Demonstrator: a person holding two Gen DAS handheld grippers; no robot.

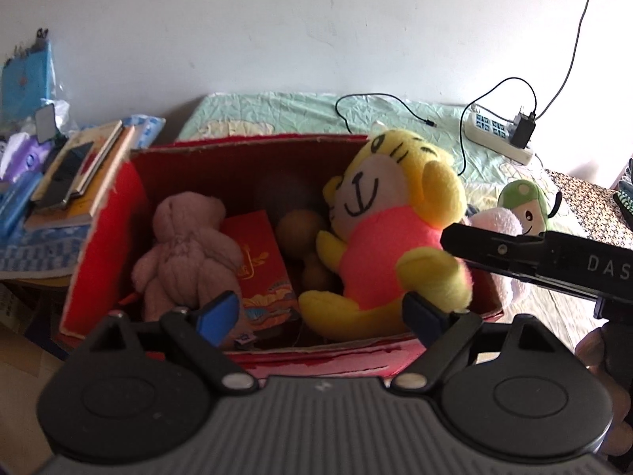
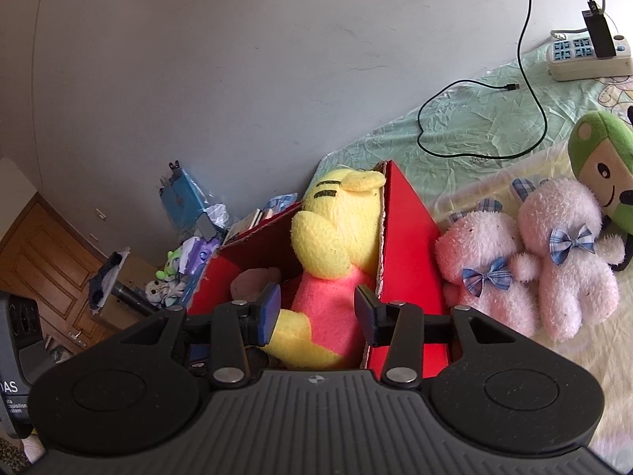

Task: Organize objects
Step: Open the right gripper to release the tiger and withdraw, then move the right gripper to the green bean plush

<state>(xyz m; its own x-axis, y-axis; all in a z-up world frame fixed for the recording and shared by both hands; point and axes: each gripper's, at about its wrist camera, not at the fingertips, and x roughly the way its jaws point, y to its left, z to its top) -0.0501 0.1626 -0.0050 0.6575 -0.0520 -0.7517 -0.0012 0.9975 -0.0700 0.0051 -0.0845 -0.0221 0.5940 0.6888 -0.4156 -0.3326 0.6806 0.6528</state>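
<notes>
1. Nearest to the lens in the left wrist view, the left gripper (image 1: 320, 312) is hanging just over the near wall of the red box (image 1: 99, 245), with its jaws standing wide apart and holding nothing.
2. Nearest in the right wrist view, the right gripper (image 2: 316, 310) is sitting at the right end of the red box (image 2: 411, 237). Its jaws are apart, one on each side of the yellow tiger plush (image 2: 336, 261), but the pads are not pressing the fabric, so I judge the toy is free.
3. The yellow tiger plush (image 1: 395, 229) is sitting inside the red box, at its right end, leaning against the right wall. Its head is rising above the rim, probably because the toy is taller than the box.
4. Also inside the red box, a brown bear plush (image 1: 186, 253) is lying at the left end, a red envelope (image 1: 261, 269) is standing beside it in the middle, and some brown round pieces (image 1: 300, 229) are lying between the envelope and the tiger.
5. Outside the red box, just beside its right wall, two pink plush toys (image 2: 530, 257) are lying on the bed sheet (image 2: 474, 126), with a green plush (image 2: 605, 174) behind them. They are probably waiting for packing.
6. My judgement: the tiger is already stored, and the pink toys are the next things to collect.
</notes>
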